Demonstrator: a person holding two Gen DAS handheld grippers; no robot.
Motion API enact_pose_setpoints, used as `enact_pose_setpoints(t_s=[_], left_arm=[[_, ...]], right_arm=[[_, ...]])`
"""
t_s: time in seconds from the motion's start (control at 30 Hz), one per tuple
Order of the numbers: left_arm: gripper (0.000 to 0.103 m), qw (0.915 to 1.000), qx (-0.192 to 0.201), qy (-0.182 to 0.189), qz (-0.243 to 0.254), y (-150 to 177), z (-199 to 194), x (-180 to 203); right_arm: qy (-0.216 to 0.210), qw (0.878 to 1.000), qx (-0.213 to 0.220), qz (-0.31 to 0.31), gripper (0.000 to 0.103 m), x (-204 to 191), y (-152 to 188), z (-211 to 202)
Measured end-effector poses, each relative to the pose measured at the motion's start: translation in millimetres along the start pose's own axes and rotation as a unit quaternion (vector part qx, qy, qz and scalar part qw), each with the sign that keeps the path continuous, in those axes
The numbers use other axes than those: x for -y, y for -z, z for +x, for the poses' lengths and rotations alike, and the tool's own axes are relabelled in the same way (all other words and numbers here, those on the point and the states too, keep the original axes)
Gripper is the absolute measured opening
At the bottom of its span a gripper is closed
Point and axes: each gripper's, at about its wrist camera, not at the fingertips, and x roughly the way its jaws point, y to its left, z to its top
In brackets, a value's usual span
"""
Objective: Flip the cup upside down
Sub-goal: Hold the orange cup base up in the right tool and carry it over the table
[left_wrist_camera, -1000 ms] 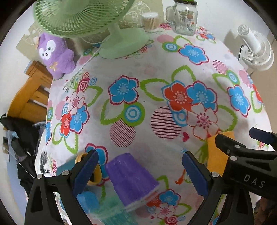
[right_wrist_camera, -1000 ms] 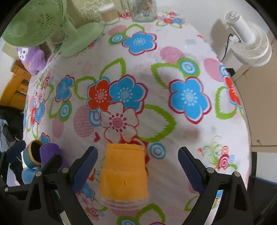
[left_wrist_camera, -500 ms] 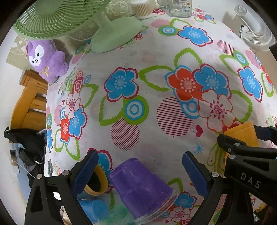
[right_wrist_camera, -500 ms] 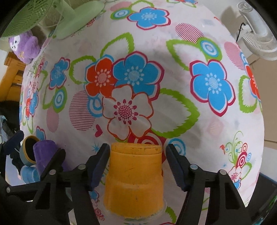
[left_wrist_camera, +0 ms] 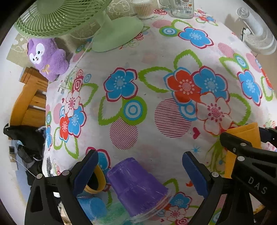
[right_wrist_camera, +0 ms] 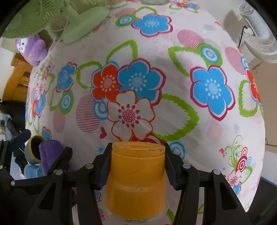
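Note:
An orange cup [right_wrist_camera: 136,180] stands upside down on the flowered tablecloth [right_wrist_camera: 173,57], base up. My right gripper [right_wrist_camera: 136,166] is shut on the orange cup, one pad on each side of its upper part. The cup and gripper also show at the right edge of the left wrist view [left_wrist_camera: 242,147]. A purple cup [left_wrist_camera: 138,187] stands upside down and tilted between the fingers of my left gripper [left_wrist_camera: 140,171], which is open and does not touch it. The purple cup also shows in the right wrist view [right_wrist_camera: 50,155].
A cup with a yellow rim [left_wrist_camera: 97,180] lies on its side left of the purple cup, with a blue cup [left_wrist_camera: 93,207] below it. A green fan [left_wrist_camera: 103,31], a purple plush toy [left_wrist_camera: 48,57] and a glass jar [left_wrist_camera: 180,8] stand at the far end. A white fan [left_wrist_camera: 259,39] is off the right edge.
My right gripper has moved forward and closed its fingers onto the orange cup. My left gripper has edged closer to the purple cup and stays open.

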Motion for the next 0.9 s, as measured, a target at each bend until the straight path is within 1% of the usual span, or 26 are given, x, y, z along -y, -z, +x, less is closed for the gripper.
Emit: enact_pose_setpoints(t_s=[0.13,0.27,0.4,0.53,0.63,0.77,0.9], left_arm=[[0.098,0.9996,0.002,0.027,-0.013,0,-10,1],[0.098,0.9993,0.006,0.033,-0.018,3,-22,5],[0.098,0.9978,0.012,0.059,-0.028,7,-35,8],[0.098,0.996,0.022,0.078,-0.038,13,-50,10],[0.098,0.995,0.034,0.084,-0.043,19,-62,13],[0.098,0.992,0.042,0.108,-0.051,28,-75,18],[0.098,0.9896,0.052,0.12,-0.06,37,-84,23]], right_arm=[[0.0,1.0,0.02,-0.008,0.058,2,0,-16],[0.003,0.999,0.036,-0.017,0.057,2,0,-32],[0.003,0.998,0.055,-0.025,0.057,6,5,-49],[-0.007,0.996,0.077,-0.036,0.057,8,13,-69],[-0.01,0.994,0.096,-0.044,0.057,8,19,-81],[-0.016,0.991,0.121,-0.058,0.057,12,30,-99],[-0.02,0.987,0.144,-0.074,0.057,15,40,-112]])
